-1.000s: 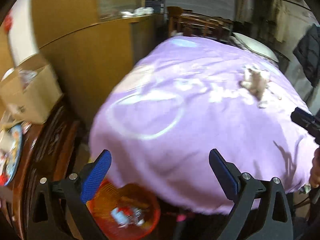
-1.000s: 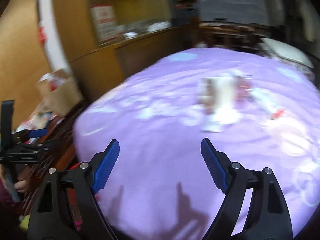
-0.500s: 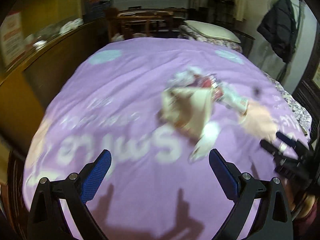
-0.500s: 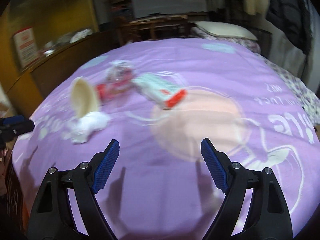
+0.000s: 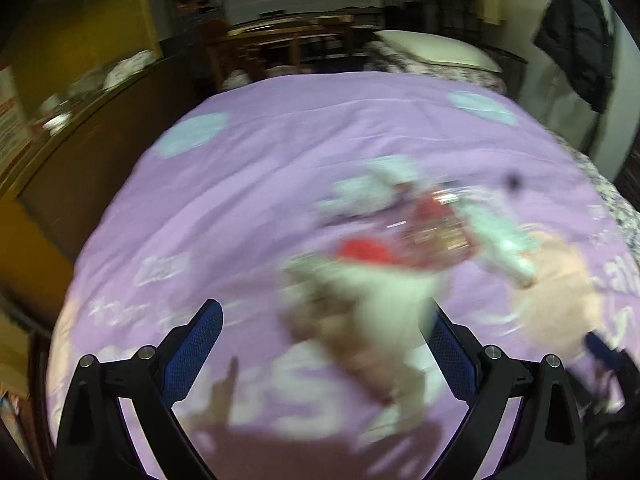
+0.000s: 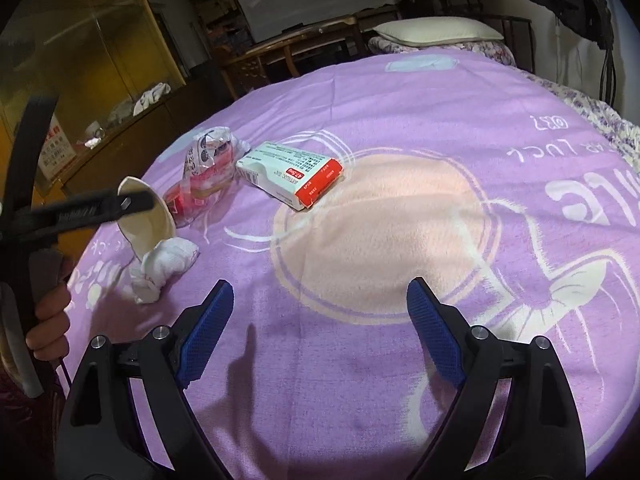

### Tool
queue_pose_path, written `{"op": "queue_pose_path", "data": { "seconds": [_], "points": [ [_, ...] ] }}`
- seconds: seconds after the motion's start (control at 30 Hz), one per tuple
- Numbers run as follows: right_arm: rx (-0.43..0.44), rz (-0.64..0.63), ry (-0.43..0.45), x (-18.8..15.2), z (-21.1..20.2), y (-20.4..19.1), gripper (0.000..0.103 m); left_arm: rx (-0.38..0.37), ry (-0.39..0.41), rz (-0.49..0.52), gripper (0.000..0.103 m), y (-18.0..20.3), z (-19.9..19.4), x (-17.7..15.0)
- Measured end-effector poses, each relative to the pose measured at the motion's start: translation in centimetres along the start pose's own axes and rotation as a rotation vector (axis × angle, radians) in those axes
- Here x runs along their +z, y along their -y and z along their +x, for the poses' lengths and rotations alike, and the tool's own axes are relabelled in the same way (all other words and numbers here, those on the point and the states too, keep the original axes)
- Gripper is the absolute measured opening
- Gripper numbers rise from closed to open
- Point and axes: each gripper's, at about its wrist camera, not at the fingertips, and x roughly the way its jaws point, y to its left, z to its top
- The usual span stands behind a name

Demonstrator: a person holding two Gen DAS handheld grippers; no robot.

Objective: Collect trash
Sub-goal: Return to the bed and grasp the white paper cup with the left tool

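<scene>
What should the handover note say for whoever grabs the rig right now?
Left gripper: open, empty, over the near-left part of the trash pile; its view is motion-blurred.
Right gripper: open, empty, above bare blanket, nearer than the trash.
Trash, all lying on the blanket in one cluster: paper cup on its side, tissue wad touching it, plastic wrapper beside the cup, box to the right of the wrapper.
Done: nothing picked up as far as these views show.
Left: grab all four pieces. No bin is in view now.
</scene>
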Motion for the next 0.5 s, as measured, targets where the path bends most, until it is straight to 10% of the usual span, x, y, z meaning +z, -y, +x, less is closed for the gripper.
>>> {"op": "queue_pose_path", "data": {
  "seconds": [0.23,0.5],
  "points": [
    [0.012,0.003,0.016,-0.1,-0.4,0.0,0.086,0.075,-0.067,-0.189,0.096,-11.4,-3.0,-6.4],
    [-0.016,-0.058,0.014,-0.4,-0.5,-1.2,0.086,-0.014,0.001,-0.115,0.097,-8.4,-4.4,-6.0]
  ]
}}
